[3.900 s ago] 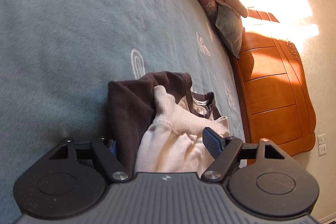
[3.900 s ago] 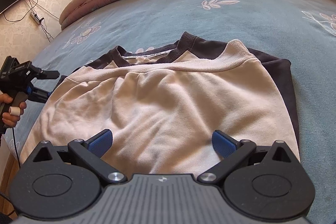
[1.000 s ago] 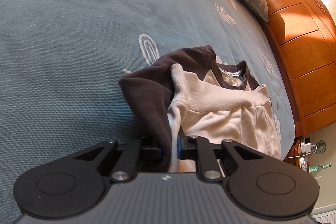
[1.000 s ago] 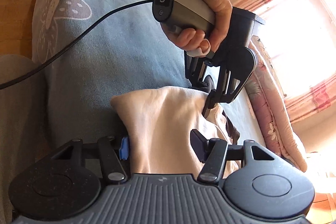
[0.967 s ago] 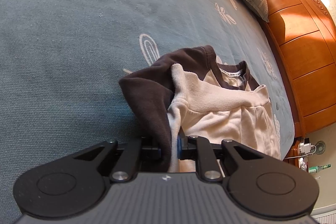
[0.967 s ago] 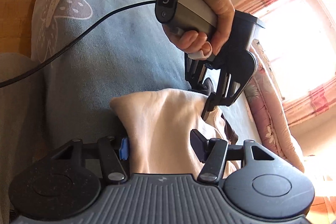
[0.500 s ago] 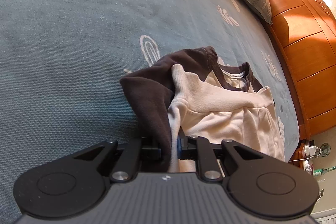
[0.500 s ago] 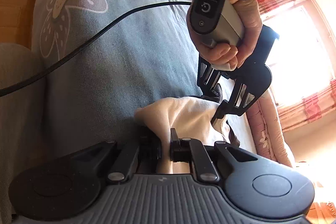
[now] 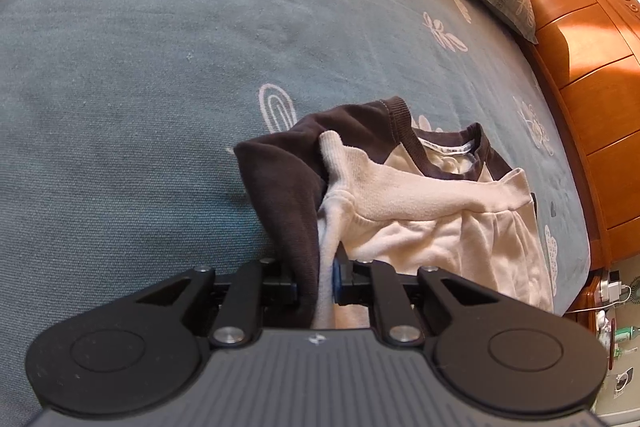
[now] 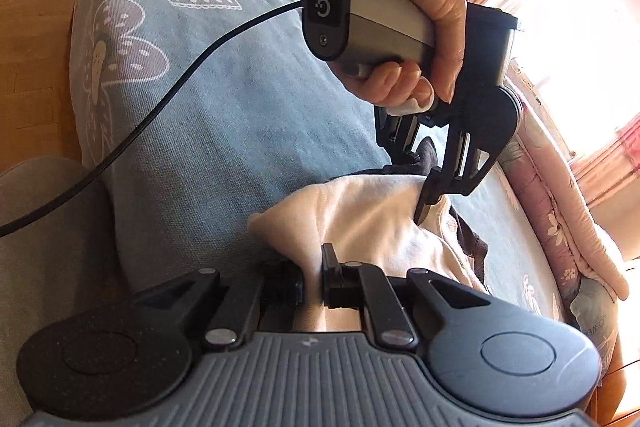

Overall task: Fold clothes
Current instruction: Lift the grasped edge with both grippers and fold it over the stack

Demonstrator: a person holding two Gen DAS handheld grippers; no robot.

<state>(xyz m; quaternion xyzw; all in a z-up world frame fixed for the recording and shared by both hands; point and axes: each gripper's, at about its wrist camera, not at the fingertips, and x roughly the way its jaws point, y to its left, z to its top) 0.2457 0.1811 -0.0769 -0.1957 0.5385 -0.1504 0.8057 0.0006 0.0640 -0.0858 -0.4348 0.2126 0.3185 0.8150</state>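
My left gripper (image 9: 316, 283) is closing, pads already pinching the cream and brown sweatshirt (image 9: 420, 203). My right gripper (image 10: 312, 281) is clamped on its cream corner. The sweatshirt lies on the blue bedspread (image 9: 140, 87), near the bed's edge by the wooden headboard (image 9: 592, 107).

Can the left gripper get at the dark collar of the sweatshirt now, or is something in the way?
Probably not at once: the left gripper is shut on the sweatshirt, so it must release first. The dark collar itself lies uncovered ahead.
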